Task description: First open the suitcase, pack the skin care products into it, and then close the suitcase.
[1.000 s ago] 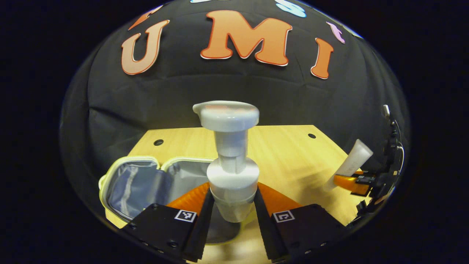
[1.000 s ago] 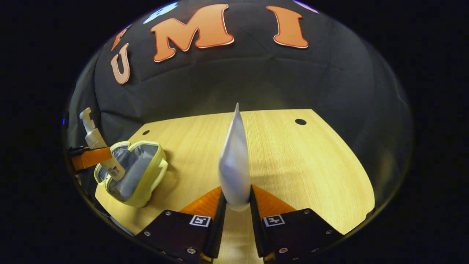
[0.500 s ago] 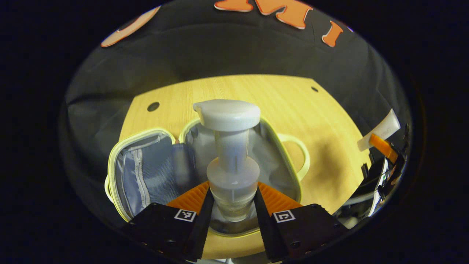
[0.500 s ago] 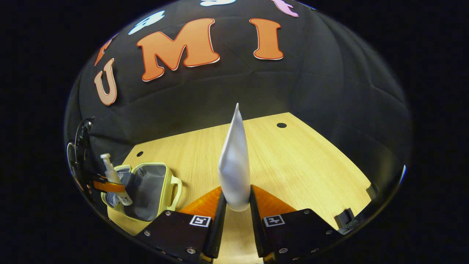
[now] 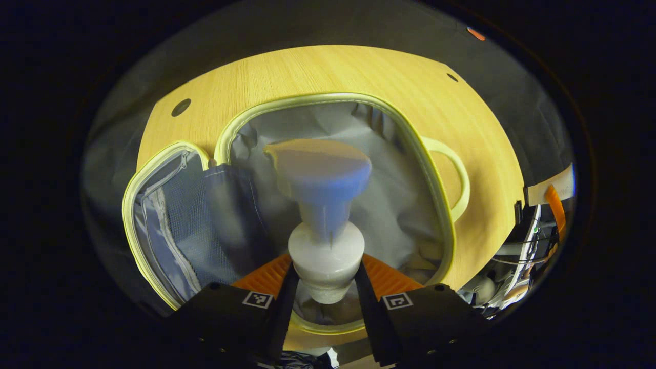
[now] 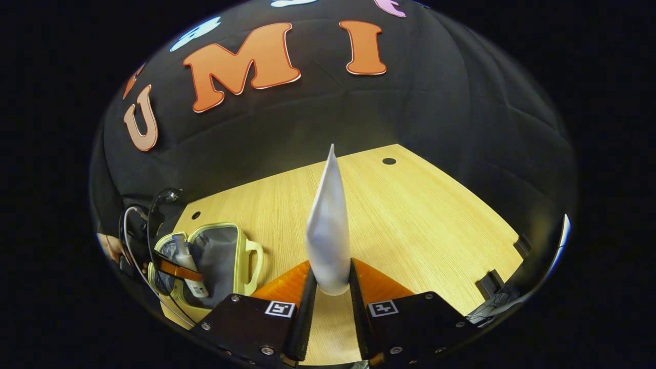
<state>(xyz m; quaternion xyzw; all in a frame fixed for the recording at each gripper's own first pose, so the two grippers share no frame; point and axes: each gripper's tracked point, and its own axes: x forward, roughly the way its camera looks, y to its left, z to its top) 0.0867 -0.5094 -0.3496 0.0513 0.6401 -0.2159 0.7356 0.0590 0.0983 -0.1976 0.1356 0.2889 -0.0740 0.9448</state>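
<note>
My left gripper (image 5: 324,302) is shut on a white pump bottle (image 5: 325,256), whose pump head (image 5: 320,164) points down into the open pale-yellow suitcase (image 5: 441,205) with its grey lining. The suitcase's mesh-lined lid (image 5: 174,220) lies flat to the left. In the right gripper view, my right gripper (image 6: 330,307) is shut on a white tube (image 6: 328,236) that stands upright above the wooden table (image 6: 420,225). The same suitcase (image 6: 241,256) sits at the lower left there, with the pump bottle (image 6: 187,266) and the left gripper (image 6: 177,270) lowered into it.
The table has small round holes (image 5: 181,107) near its far edge (image 6: 389,161). The black cloth wall (image 6: 359,113) rises behind the table. Cables (image 6: 136,225) trail beside the left gripper. The right gripper and its tube (image 5: 551,190) show at the far right of the left gripper view.
My left gripper has tipped forward and moved down with the pump bottle, from above the table into the open suitcase. My right gripper has stayed high with the tube and shifted only slightly.
</note>
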